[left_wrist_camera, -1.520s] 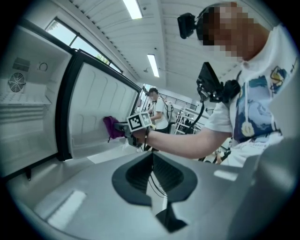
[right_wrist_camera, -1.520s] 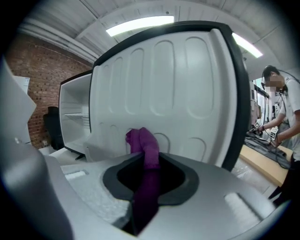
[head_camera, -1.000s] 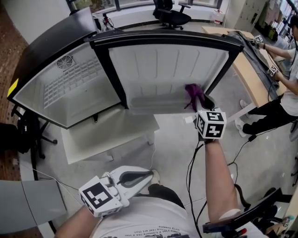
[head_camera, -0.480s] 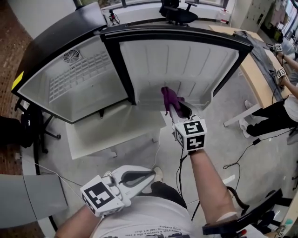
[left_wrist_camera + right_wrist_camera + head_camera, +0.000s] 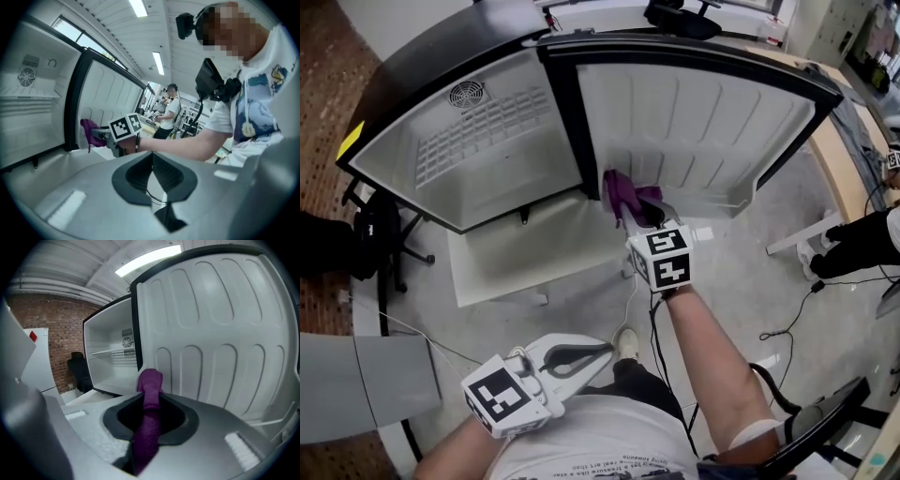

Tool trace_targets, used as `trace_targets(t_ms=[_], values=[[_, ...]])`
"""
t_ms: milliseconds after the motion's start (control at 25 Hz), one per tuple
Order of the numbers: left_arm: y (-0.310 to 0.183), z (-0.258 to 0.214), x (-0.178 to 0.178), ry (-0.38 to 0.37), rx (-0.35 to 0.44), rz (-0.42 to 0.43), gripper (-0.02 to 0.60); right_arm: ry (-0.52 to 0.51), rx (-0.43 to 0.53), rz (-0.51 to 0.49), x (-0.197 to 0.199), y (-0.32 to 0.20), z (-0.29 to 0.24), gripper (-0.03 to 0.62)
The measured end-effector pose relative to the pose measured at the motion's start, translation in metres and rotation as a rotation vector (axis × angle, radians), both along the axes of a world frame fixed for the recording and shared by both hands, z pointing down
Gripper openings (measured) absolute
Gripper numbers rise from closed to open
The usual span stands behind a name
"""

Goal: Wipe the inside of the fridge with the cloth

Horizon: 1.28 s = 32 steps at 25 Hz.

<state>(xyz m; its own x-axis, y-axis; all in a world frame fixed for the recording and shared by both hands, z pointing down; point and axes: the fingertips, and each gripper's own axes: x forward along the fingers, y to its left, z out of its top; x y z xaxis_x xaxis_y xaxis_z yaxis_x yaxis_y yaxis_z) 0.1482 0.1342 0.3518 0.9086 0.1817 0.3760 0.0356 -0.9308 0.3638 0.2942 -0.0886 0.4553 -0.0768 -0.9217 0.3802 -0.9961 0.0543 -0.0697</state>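
Head view: the right tool point(image 5: 636, 208) clenches the purple cloth point(image 5: 622, 190) low against the open fridge door point(image 5: 703, 112), just right of the black frame. The fridge cavity point(image 5: 478, 141) lies to its left. The left tool point(image 5: 602, 350) hangs near the person's body.

Left gripper view: its jaws are pressed together on nothing.

Right gripper view: the cloth runs lengthwise between the jaws, with the cavity ahead-left. The right arm is clearly nearer.
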Motion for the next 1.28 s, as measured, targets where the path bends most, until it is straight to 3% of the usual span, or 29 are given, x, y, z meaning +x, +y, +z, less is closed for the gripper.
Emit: trace_targets(t_ms=[240, 960, 1280], values=[[-0.002, 0.004, -0.001, -0.007, -0.005, -0.008, 0.005, 0.030, -0.019, 0.044, 0.028, 0.013, 0.014, 0.074], [0.019, 0.008, 0.050, -0.003, -0.011, 0.106, 0.005, 0.112, -0.048, 0.273, 0.160, 0.084, 0.025, 0.074], [0.024, 0.007, 0.066, -0.001, -0.008, 0.133, 0.005, 0.121, -0.053, 0.289, 0.179, 0.098, 0.023, 0.074]])
